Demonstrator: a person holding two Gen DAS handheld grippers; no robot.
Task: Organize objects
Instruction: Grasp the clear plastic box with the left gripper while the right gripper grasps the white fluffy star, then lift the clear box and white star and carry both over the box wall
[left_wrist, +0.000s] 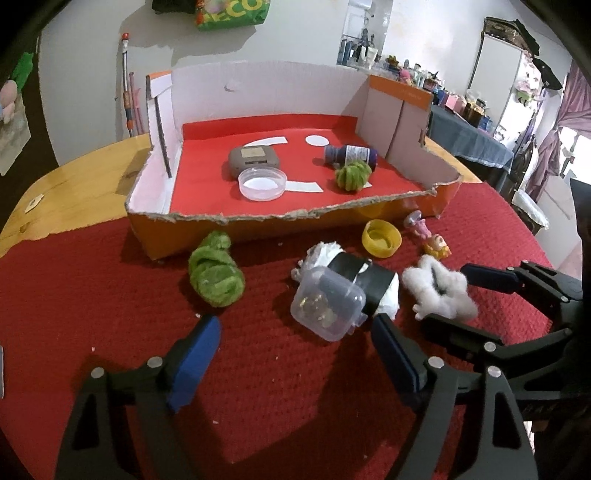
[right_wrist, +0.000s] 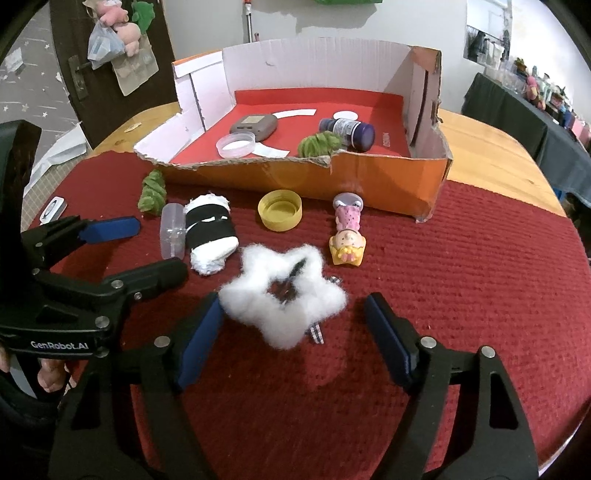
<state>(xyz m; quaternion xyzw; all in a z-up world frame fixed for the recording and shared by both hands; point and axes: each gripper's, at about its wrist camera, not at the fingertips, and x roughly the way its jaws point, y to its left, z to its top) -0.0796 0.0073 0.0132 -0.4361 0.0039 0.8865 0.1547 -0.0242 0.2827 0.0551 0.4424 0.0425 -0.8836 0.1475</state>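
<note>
My left gripper (left_wrist: 295, 354) is open, with a small clear plastic box (left_wrist: 327, 308) just ahead of its jaws, leaning on a white-and-black wrapped bundle (left_wrist: 373, 280). My right gripper (right_wrist: 295, 325) is open around a white fluffy star (right_wrist: 284, 299); its fingers stand either side, apart from it. The star also shows in the left wrist view (left_wrist: 439, 291), as does the right gripper (left_wrist: 447, 299). On the red cloth lie a green fuzzy roll (left_wrist: 216, 273), a yellow cap (right_wrist: 280, 210) and a small doll (right_wrist: 347, 236).
The torn orange cardboard box (left_wrist: 295, 218) with a red floor holds a grey device (left_wrist: 255, 160), a clear round lid (left_wrist: 262, 182), a purple bottle (left_wrist: 351, 155) and a green fuzzy ball (left_wrist: 352, 175). Bare wooden tabletop (right_wrist: 491, 155) lies beyond the cloth.
</note>
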